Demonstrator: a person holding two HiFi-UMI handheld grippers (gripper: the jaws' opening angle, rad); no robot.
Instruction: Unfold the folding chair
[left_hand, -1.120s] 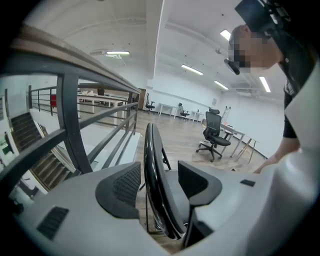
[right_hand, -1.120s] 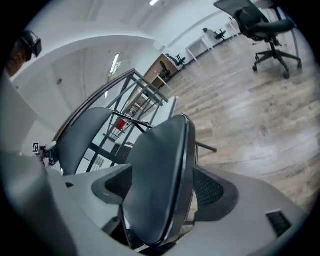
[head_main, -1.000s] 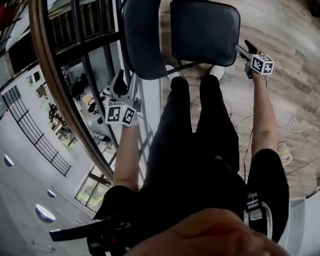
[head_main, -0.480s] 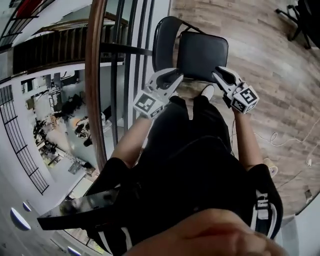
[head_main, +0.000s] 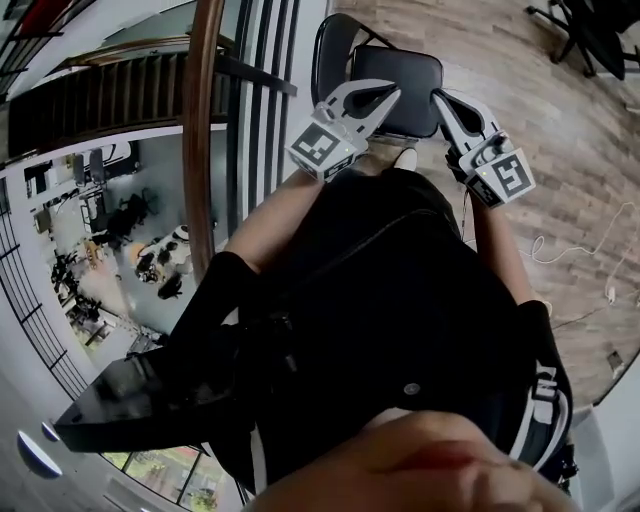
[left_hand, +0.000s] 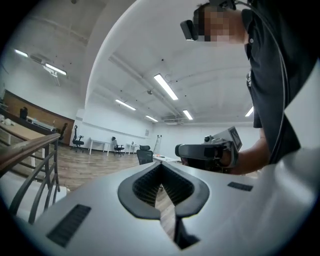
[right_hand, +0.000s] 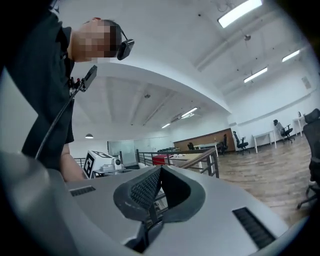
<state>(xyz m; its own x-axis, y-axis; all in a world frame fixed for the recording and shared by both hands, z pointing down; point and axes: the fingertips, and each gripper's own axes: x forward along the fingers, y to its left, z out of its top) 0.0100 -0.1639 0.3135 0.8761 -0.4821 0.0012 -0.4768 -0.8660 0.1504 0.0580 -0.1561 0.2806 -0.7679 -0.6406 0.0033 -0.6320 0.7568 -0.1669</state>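
Both grippers lifted up from the sides of the folding chair (head_main: 400, 62), left gripper (head_main: 390, 92) and right gripper (head_main: 439, 98) with jaws just closed together on nothing, chair standing unfolded on the wood floor (head_main: 530, 75), beside the railing (head_main: 205, 120).

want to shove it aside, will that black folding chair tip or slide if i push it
Probably slides: the folding chair stands on a smooth wood floor. It looks thin-framed and light, so a high push might tip it.
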